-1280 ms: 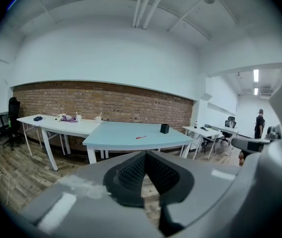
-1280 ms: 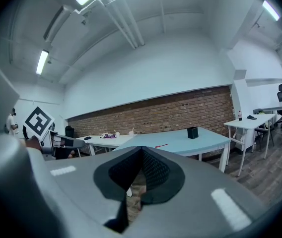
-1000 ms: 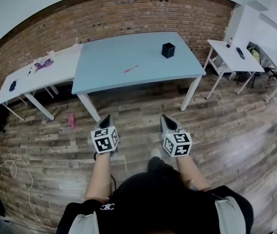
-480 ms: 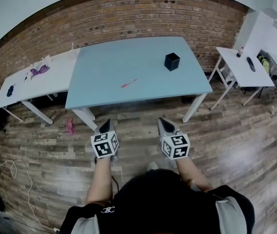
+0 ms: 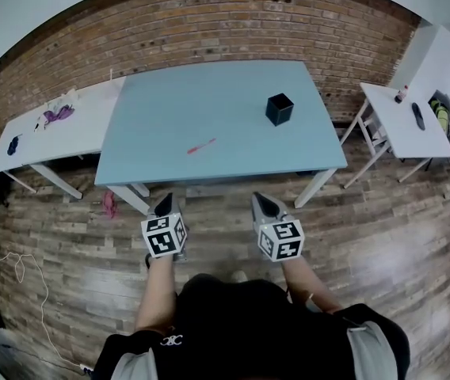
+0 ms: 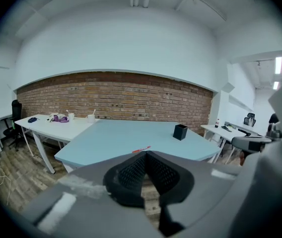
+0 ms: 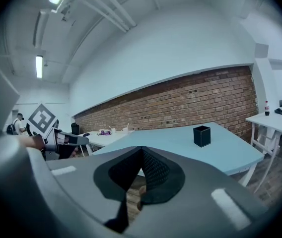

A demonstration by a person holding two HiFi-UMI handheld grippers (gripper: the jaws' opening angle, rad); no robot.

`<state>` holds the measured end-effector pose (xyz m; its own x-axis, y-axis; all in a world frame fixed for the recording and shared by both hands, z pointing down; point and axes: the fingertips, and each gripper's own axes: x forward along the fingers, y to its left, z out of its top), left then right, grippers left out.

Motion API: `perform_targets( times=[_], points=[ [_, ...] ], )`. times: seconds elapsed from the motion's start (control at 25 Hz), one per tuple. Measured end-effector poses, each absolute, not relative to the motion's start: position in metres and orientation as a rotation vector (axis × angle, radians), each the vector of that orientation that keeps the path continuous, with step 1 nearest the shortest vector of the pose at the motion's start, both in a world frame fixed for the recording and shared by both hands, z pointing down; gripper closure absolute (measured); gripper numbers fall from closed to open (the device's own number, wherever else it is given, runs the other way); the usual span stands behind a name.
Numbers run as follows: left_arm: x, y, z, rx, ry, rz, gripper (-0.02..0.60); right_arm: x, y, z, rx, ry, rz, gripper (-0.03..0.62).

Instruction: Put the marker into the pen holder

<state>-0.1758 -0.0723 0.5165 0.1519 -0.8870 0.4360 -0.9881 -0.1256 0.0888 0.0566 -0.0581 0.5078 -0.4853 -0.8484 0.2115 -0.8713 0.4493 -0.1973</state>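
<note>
Nothing of the job is done yet. The marker (image 5: 201, 146) lies flat on the blue table (image 5: 209, 93), out in the open toward the near edge. The holder (image 5: 280, 109) stands upright, well apart from it, off to the right and further back.

I've got the left gripper (image 5: 164, 205) and right gripper (image 5: 263, 205) side by side over the floor, short of the table edge. Both have their jaws pressed together with nothing between them.

By my reckoning everything is left: get to the table, open up, pick the marker, carry it across and drop it in.

As for writing, I can't read any. The cubes on the grippers carry only black-and-white square patterns. There's a small white logo at my collar and a bottle (image 5: 400, 94) on the side table, both too small to make out.
</note>
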Motion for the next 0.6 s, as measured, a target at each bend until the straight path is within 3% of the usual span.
perform_targets(
  times=[0.6],
  points=[
    [-0.182,-0.176,0.524,2.117,-1.759,0.374,0.575,0.045,-0.15,0.514,1.56,-2.585,0.399,0.591]
  ],
)
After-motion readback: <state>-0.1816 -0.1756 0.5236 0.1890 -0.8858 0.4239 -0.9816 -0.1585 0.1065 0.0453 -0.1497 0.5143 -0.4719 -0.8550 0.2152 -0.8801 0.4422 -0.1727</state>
